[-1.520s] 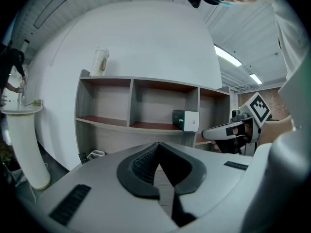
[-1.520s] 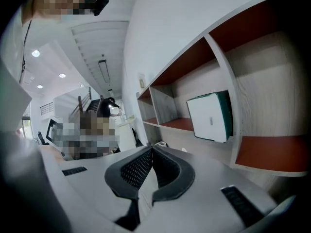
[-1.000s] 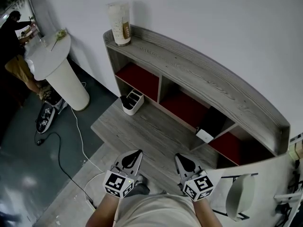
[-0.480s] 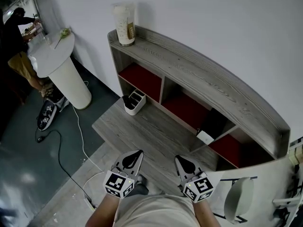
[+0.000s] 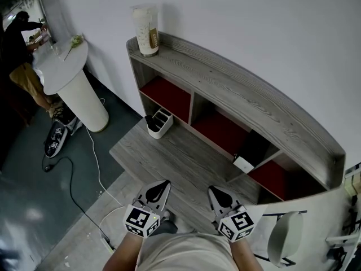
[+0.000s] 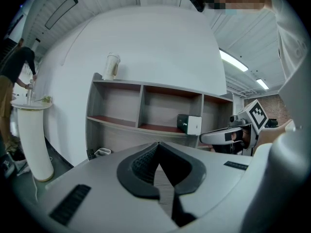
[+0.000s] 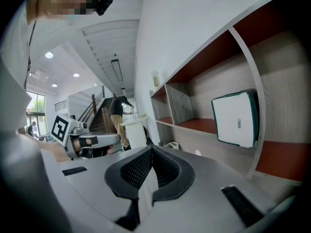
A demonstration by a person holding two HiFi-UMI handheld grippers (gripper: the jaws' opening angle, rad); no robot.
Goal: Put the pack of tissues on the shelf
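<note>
**Tissue pack sitting on shelf already; both grippers idling, empty.**

Pack of tissues point(image 5: 251, 150) is standing in the mid compartment of the shelf point(image 5: 237, 92), at its R end against the divider. It is lying approx 1 o'clock from the grippers and well apart from both. Left gripper point(image 5: 163, 183) and right gripper point(image 5: 213, 188) are hovering by the person's body at 6 o'clock, each w/ jaws pressed together, gripping nothing. Prob. the placing step is done, or not begun if another spot is meant. Nxt move, if any, is calling for opening a jaw pair and reaching fwd to 1 o'clock. Cup point(image 5: 144, 30) is standing on the top board at 11 o'clock.
</note>
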